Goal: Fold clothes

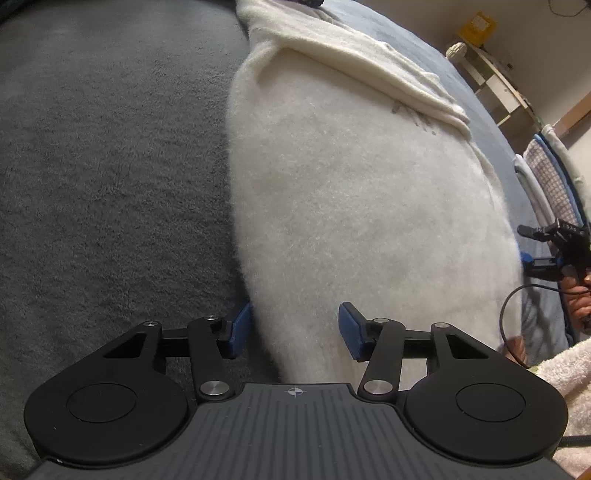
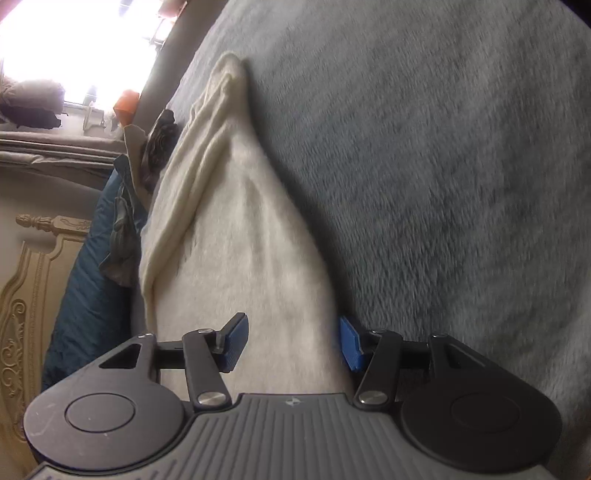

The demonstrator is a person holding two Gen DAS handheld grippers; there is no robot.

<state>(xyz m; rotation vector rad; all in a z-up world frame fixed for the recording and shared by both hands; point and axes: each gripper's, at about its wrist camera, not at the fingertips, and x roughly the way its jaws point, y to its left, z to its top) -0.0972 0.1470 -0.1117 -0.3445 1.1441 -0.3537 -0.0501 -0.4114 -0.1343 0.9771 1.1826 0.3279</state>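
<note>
A cream fleece garment (image 1: pixel 351 206) lies flat on a grey plush blanket (image 1: pixel 110 166), with one sleeve (image 1: pixel 369 66) folded over its far end. My left gripper (image 1: pixel 297 330) is open just above the garment's near end. Its left pad sits at the cloth's left edge and its right pad over the fleece. At the right edge of the left wrist view a hand holds the right gripper (image 1: pixel 546 251) by the garment's other side. In the right wrist view my right gripper (image 2: pixel 293 343) is open and straddles the garment (image 2: pixel 251 240). The cloth's right edge hides part of its right pad.
A light shelf (image 1: pixel 491 77) with a yellow box (image 1: pixel 476 24) stands far right, and stacked folded clothes (image 1: pixel 546 177) lie beside the blanket. The right wrist view shows a bright window (image 2: pixel 74 37), an ornate headboard (image 2: pixel 29 295), blue bedding (image 2: pixel 92 280) and dark clothes (image 2: pixel 159 140).
</note>
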